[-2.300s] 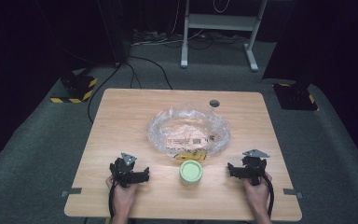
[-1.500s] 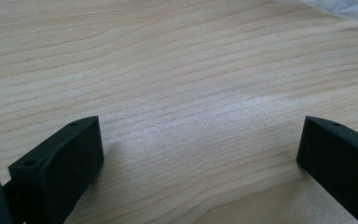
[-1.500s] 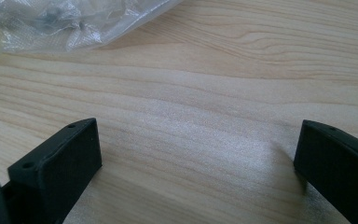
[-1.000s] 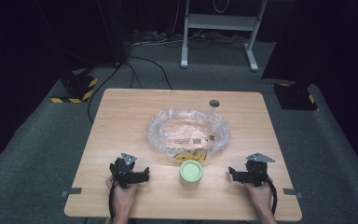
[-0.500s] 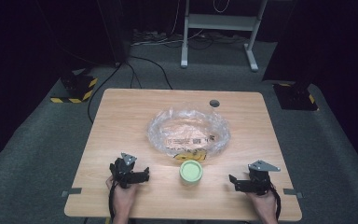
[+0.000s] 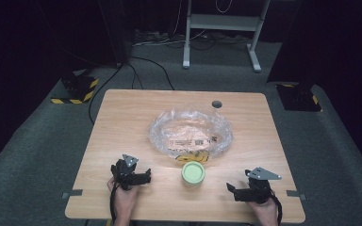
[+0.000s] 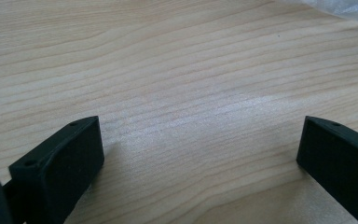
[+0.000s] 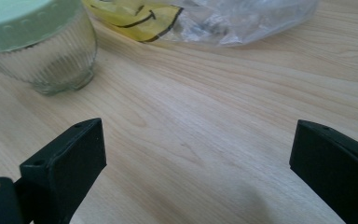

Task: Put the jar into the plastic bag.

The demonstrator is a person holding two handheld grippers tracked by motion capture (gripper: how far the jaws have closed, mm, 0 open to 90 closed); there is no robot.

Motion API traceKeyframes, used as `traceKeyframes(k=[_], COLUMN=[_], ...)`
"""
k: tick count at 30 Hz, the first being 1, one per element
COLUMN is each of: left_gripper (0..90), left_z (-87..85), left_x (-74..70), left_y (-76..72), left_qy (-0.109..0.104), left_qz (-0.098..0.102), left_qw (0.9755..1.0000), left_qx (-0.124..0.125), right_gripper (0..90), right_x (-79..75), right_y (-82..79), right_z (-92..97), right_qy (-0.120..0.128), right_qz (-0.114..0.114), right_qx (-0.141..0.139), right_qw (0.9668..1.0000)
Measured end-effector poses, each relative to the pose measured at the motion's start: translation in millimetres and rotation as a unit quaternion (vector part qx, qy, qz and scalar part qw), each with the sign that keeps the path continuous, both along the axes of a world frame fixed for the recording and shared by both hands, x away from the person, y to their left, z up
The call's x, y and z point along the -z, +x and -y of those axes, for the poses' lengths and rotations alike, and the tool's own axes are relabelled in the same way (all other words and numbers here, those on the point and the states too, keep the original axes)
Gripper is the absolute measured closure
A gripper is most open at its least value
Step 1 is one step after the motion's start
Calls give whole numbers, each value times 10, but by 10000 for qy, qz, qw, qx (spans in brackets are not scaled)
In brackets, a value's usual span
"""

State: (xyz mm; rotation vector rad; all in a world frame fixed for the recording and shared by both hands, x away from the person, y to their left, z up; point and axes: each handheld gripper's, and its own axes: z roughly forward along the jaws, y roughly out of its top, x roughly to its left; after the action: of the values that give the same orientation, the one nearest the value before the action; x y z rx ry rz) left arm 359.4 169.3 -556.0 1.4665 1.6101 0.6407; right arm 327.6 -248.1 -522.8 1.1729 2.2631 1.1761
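Right claw (image 6: 231, 189) drawn nearer table (image 6: 122, 122) edge, both claws agape, left claw (image 6: 143, 178), one jar (image 6: 193, 173), one bag (image 6: 191, 132)

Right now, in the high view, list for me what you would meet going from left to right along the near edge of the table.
Left gripper → jar with the green lid → right gripper. All three sit on the wooden table, apart from one another.
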Motion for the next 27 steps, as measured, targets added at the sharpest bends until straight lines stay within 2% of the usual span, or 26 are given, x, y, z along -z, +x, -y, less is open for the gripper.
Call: traceKeyframes(k=[10, 17, 27], left_gripper=[9, 9, 9], left_z=[-4, -11, -11], left_x=[0, -3, -3], left_y=[-1, -7, -7], left_qy=[12, 52, 51], left_qz=[-6, -45, -45], left_qw=[10000, 10000, 10000], left_qx=[16, 38, 38], right_gripper=[32, 31, 31], right_x=[-26, -9, -11], right_y=[-50, -52, -14], right_z=[-145, -329, -506], right_qy=[22, 58, 74], right_qz=[47, -8, -13], right_qx=[-297, -648, -876], right_qw=[9995, 9979, 9961])
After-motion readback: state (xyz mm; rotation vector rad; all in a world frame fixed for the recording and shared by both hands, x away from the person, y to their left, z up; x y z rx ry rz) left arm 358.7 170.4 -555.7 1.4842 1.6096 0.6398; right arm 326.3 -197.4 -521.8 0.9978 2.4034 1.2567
